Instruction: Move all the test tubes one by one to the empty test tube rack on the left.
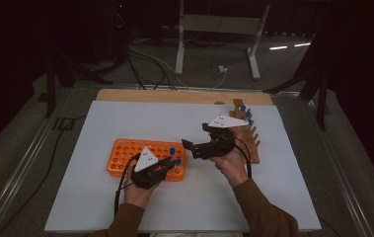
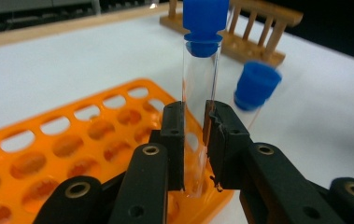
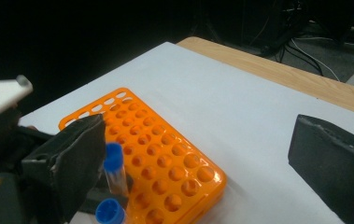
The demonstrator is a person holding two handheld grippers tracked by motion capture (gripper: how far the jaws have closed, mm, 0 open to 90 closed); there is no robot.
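A clear glass test tube with a blue plastic cap [image 2: 199,93] stands upright over the near right corner of an orange plastic tube rack with rows of round holes [image 2: 62,140], its lower end down at a corner hole; how deep it sits cannot be told. The left claw [image 2: 194,140] is clamped on the tube's lower body. A second clear tube with a blue cap [image 2: 255,88] stands just beside it in the same end of the rack, tilted slightly. The rack lies flat on the white tabletop [image 1: 100,118], toward its near left part, with most of its holes vacant.
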